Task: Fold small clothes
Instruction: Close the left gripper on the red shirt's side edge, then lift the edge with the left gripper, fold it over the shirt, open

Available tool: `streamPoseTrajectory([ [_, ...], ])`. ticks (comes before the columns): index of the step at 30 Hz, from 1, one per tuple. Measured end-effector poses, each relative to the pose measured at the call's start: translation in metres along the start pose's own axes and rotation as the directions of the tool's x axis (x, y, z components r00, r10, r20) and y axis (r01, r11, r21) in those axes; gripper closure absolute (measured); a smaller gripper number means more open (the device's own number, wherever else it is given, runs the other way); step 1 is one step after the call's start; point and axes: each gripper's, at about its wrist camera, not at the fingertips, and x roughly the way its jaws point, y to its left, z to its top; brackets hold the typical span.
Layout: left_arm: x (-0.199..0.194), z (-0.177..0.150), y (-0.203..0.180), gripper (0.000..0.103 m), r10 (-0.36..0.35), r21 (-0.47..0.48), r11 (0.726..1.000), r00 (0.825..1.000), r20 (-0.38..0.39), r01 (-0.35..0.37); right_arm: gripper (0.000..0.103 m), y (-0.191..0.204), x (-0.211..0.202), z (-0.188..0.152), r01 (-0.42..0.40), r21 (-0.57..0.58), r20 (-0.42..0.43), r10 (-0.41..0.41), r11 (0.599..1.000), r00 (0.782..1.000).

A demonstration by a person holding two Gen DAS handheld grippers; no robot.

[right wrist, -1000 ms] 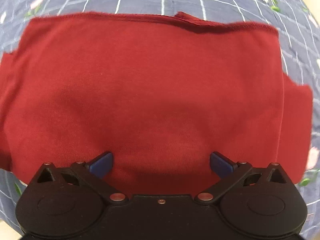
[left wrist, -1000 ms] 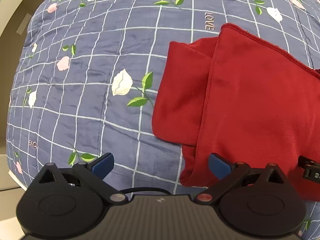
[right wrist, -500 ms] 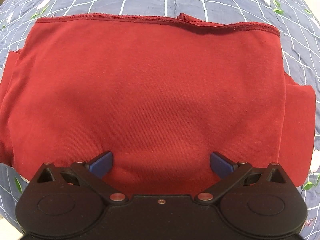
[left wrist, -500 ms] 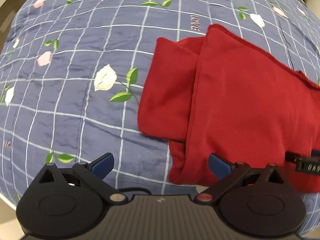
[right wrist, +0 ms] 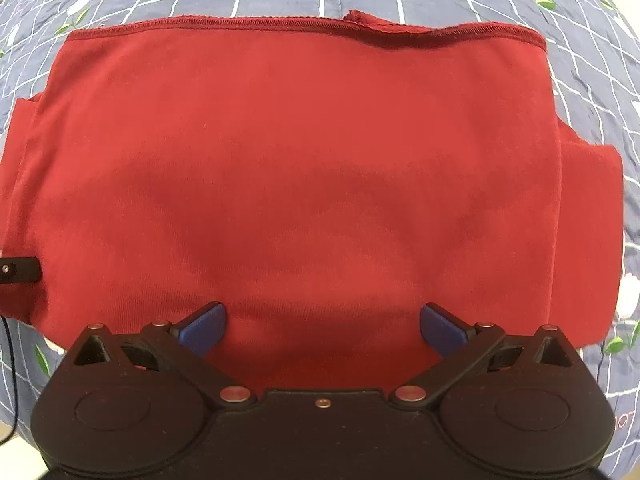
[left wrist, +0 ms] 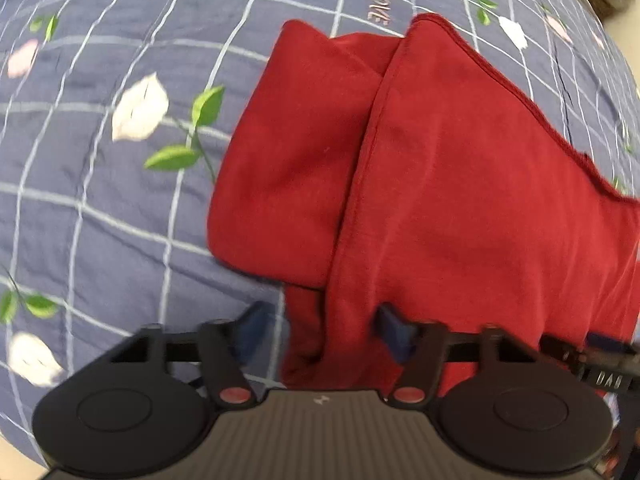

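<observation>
Blue quilt (left wrist: pixel 100 208) with white grid lines, printed flowers and leaves, plus a stitched "LOVE" (left wrist: pixel 379 7) just past the far edge of the cloth. Nothing lying on top of the red garment (right wrist: pixel 304 168), folded flat on the quilt with a sleeve part (left wrist: pixel 288 160) sticking out on the left side.

Left hand-held gripper (left wrist: pixel 322 326) right at the garment's near left corner, jaws open fairly wide, straddling that folded edge, one blue pad (left wrist: pixel 394 330) over the fabric and the other over the quilt. Right hand-held gripper (right wrist: pixel 322 326) spread wide too, gripping nothing, hovering over the near edge at mid-width.

Left view blurry. Can't tell if the pads touch the cloth. Garment's right end cut off there; a black bit of the other tool (right wrist: pixel 18 270) poking in at the frame edge.
</observation>
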Motion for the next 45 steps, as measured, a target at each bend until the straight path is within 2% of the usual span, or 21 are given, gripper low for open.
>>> streamPoseTrajectory([
  [4, 0.000, -0.004, 0.000, 0.051, -0.004, -0.033, 0.999, 1.000, 0.012, 0.005, 0.000, 0.001, -0.001, -0.007, 0.010, -0.033, -0.029, -0.011, 0.999, 1.000],
  [8, 0.000, -0.001, 0.000, 0.049, -0.003, -0.060, 0.998, 1.000, 0.007, 0.003, 0.000, 0.008, -0.003, -0.024, 0.044, -0.121, -0.046, -0.050, 0.992, 0.998],
  [11, 0.002, 0.002, 0.005, 0.044, -0.004, -0.099, 0.995, 1.000, 0.000, 0.004, 0.000, 0.002, -0.009, -0.045, 0.058, -0.098, -0.018, -0.060, 0.993, 0.998],
  [14, -0.001, 0.003, 0.005, 0.046, 0.005, -0.122, 0.993, 1.000, 0.005, -0.004, 0.000, -0.009, -0.009, -0.068, 0.074, -0.064, -0.049, -0.077, 0.995, 0.996],
  [17, -0.003, 0.001, 0.003, 0.065, 0.003, -0.137, 0.991, 1.000, 0.015, -0.001, 0.001, -0.027, -0.004, -0.091, 0.087, -0.046, -0.107, -0.092, 0.995, 0.990],
  [18, -0.005, 0.000, 0.001, 0.077, -0.006, -0.140, 0.990, 1.000, 0.021, 0.008, 0.000, -0.034, -0.004, -0.097, 0.096, -0.036, -0.119, -0.100, 0.995, 0.988],
  [19, -0.007, -0.001, -0.002, 0.081, -0.007, -0.141, 0.990, 1.000, 0.029, 0.011, 0.000, -0.042, -0.004, -0.103, 0.104, -0.017, -0.129, -0.106, 0.994, 0.986],
  [22, -0.012, -0.003, -0.014, 0.090, 0.028, -0.119, 0.993, 0.998, 0.055, -0.022, 0.000, -0.068, -0.007, -0.113, 0.102, 0.081, -0.149, -0.089, 0.991, 0.985],
  [25, -0.022, -0.010, -0.028, 0.093, 0.056, -0.087, 0.995, 0.993, 0.103, -0.047, 0.000, -0.090, -0.012, -0.115, 0.121, 0.133, -0.150, -0.101, 0.984, 0.983],
  [28, -0.037, -0.019, -0.046, 0.094, 0.087, -0.031, 0.996, 0.983, 0.159, -0.083, 0.000, -0.102, -0.016, -0.115, 0.133, 0.114, -0.145, -0.116, 0.985, 0.983],
  [33, -0.066, -0.031, -0.085, 0.094, 0.129, 0.076, 0.985, 0.956, 0.262, -0.154, 0.001, -0.126, -0.023, -0.117, 0.125, 0.039, -0.126, -0.119, 0.991, 0.985],
  [37, -0.083, -0.035, -0.131, 0.095, 0.140, 0.162, 0.965, 0.931, 0.338, -0.204, 0.000, -0.140, -0.028, -0.120, 0.121, 0.006, -0.103, -0.120, 0.993, 0.987],
  [40, -0.094, -0.043, -0.171, 0.095, 0.123, 0.250, 0.939, 0.908, 0.399, -0.237, 0.000, -0.169, -0.029, -0.127, 0.119, 0.016, -0.094, -0.117, 0.993, 0.989],
  [43, -0.103, -0.061, -0.220, 0.095, 0.075, 0.374, 0.889, 0.889, 0.453, -0.265, 0.000, -0.202, -0.032, -0.138, 0.121, 0.032, -0.090, -0.118, 0.992, 0.989],
  [45, -0.104, -0.079, -0.255, 0.095, 0.032, 0.470, 0.837, 0.881, 0.473, -0.282, 0.000, -0.221, -0.032, -0.140, 0.128, 0.043, -0.092, -0.123, 0.991, 0.988],
])
